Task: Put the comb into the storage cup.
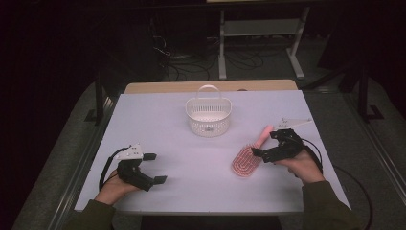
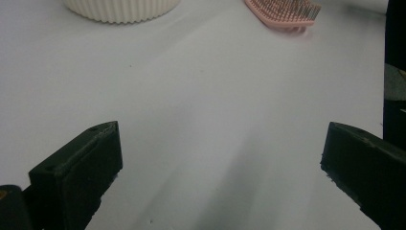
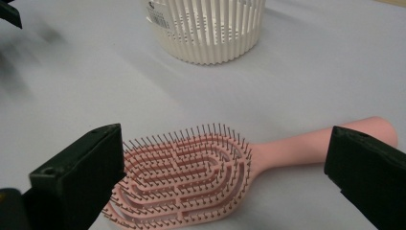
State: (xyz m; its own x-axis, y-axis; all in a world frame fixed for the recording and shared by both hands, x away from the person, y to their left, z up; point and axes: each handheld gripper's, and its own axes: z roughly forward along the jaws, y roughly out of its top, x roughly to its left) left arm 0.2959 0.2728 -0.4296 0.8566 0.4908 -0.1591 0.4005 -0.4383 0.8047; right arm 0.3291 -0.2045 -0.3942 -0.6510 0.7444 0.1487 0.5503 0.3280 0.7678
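The right gripper (image 1: 267,143), its jaws spread wide, is reaching for the pink hairbrush (image 1: 248,157) lying bristles-up at the right middle of the table, so next it should probably squeeze it, while the left gripper (image 1: 155,167) waits open at lower left.

A basket (image 1: 208,117) is set at the middle of the surface (image 1: 191,163), toward its far edge. A hairbrush (image 1: 249,155) is laid nearer and to the right of it, bristles up, handle pointed away. The right tongs (image 1: 265,143) are placed just beside the hairbrush; the left tongs (image 1: 155,167) are kept well apart, at the near left.
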